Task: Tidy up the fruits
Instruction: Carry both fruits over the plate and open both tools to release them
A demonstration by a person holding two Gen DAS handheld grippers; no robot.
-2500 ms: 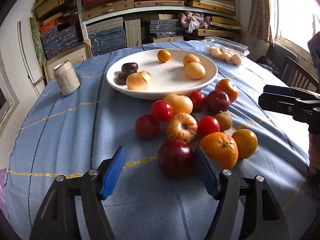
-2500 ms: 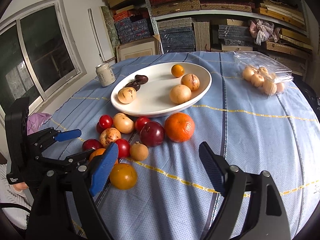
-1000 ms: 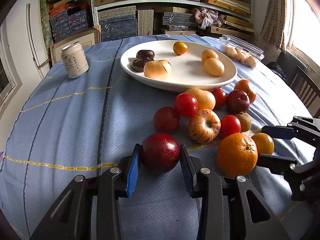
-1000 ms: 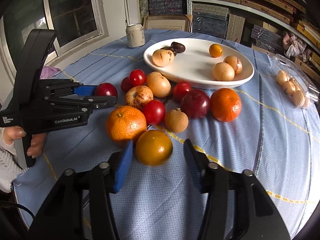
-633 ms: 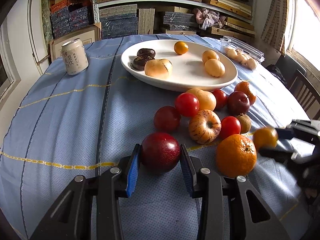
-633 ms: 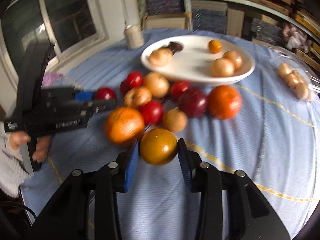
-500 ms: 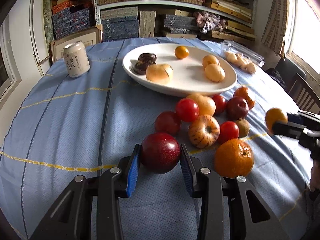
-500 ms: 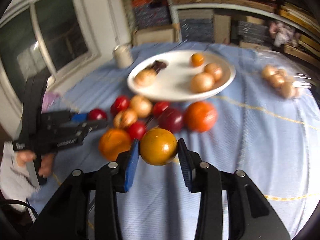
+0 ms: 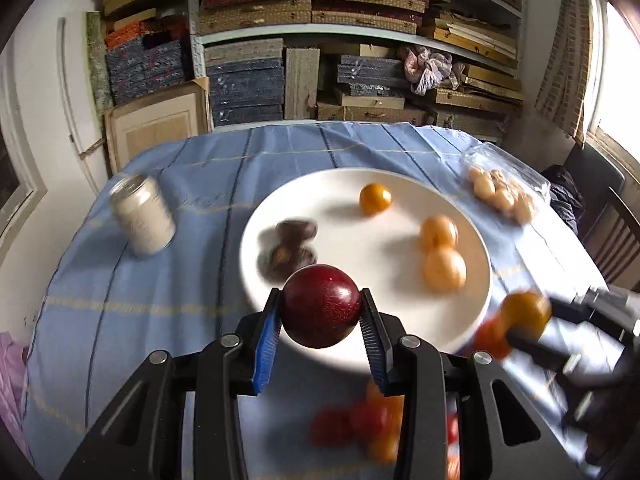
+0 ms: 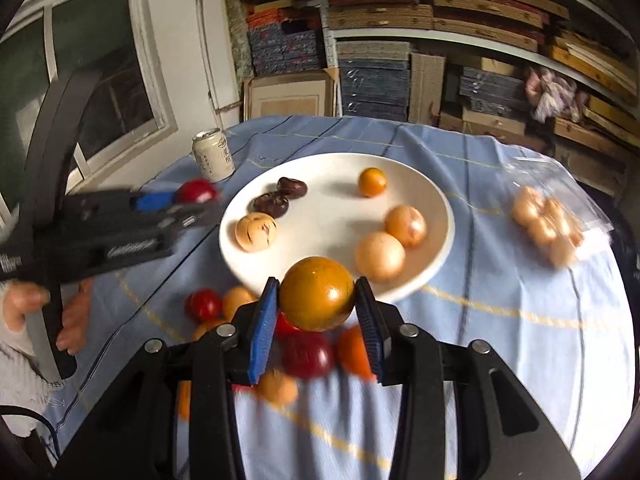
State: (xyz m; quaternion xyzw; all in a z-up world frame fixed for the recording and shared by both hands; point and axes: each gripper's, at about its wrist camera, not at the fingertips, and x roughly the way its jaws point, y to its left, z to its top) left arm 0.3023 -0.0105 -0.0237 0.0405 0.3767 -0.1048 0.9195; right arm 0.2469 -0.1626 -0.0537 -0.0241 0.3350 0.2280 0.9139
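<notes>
- Left wrist view: dark red plum (image 9: 321, 306) clamped between the blue pads of the left gripper (image 9: 320, 336), held in the air above the near rim of the white plate (image 9: 472, 320).
- Right wrist view: orange fruit (image 10: 317, 293) pinched between the blue pads of the right gripper (image 10: 316, 320), above the plate's near edge.
- Plate contents: two dark fruits (image 10: 280, 196), one small orange, three pale tan fruits.
- Blue tablecloth (image 10: 500, 360): loose red and orange fruits (image 10: 308, 354) beneath the grippers.
- Drink can (image 10: 213, 155) beside the plate.
- Clear box (image 10: 560, 216) holding pale round fruits.
</notes>
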